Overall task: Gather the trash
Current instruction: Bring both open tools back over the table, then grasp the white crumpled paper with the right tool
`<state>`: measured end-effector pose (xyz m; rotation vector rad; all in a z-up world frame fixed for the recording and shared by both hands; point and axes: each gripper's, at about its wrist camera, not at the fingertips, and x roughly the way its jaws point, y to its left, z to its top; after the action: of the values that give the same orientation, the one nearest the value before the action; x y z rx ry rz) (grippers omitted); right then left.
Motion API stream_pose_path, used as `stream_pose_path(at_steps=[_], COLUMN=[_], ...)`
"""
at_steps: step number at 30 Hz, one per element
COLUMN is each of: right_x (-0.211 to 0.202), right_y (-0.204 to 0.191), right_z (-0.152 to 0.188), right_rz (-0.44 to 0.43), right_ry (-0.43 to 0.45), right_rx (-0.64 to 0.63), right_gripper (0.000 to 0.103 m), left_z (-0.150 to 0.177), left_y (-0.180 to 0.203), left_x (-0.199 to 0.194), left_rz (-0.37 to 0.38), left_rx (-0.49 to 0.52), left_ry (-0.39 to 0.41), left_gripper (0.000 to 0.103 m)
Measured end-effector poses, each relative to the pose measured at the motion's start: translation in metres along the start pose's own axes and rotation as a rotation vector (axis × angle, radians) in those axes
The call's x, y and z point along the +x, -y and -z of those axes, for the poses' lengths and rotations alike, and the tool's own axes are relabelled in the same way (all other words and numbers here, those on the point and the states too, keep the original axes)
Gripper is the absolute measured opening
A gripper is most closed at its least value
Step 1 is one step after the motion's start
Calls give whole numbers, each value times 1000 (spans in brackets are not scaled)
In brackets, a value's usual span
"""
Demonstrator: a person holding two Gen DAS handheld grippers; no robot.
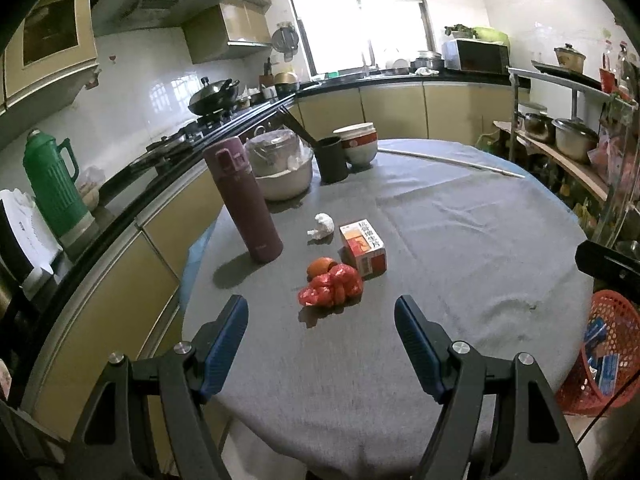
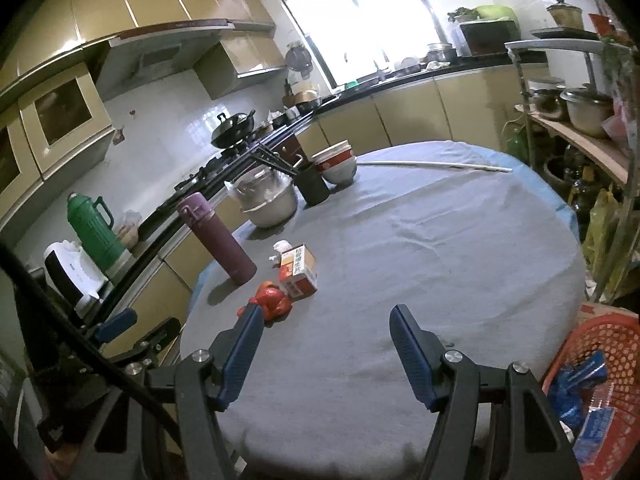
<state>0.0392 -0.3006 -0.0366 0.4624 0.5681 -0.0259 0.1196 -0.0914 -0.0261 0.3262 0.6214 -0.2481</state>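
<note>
Trash lies in one cluster toward the left edge of the round grey-clothed worktop [image 1: 460, 240]: one crumpled red plastic bag [image 1: 332, 286], one orange peel [image 1: 320, 267] touching its far side, one small orange-and-white carton [image 1: 363, 249] just beside both, and one wad of white paper [image 1: 322, 227] a little farther in. One purple flask [image 1: 242, 200] stands upright left of the cluster, near the edge. At the far left edge sit one covered metal basin [image 1: 284, 168], one dark cup [image 1: 332, 159] and a stack of bowls [image 1: 358, 146]. The near and right parts of the cloth are bare. One red mesh basket [image 1: 604, 344] sits off the right edge, holding blue wrappers. Left tool [image 1: 320, 320] and right tool [image 2: 326, 326] both hover with jaws apart, gripping nothing.
</note>
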Motion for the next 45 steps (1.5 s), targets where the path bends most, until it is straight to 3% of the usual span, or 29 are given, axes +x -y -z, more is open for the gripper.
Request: stream_pose_path(at_steps=[11, 17, 26, 36, 45], right_x=[37, 76, 154, 232, 324], right_y=[4, 7, -6, -43, -88], right_z=[-2, -2, 2, -40, -99], right_rz=[-12, -27, -65, -58, -115], right_ry=[-68, -157, -305, -331, -354], right_rx=[20, 46, 69, 6, -96], right_gripper=[69, 69, 69, 69, 69], left_z=[5, 21, 40, 46, 50], left_y=[-12, -52, -102, -124, -138], left_x=[32, 75, 114, 134, 136], left_rz=[-6, 13, -2, -13, -20], left_rx=[-22, -130, -252, -284, -303], left_ry=[-75, -209, -314, -348, -349], left_gripper=[76, 76, 76, 76, 76])
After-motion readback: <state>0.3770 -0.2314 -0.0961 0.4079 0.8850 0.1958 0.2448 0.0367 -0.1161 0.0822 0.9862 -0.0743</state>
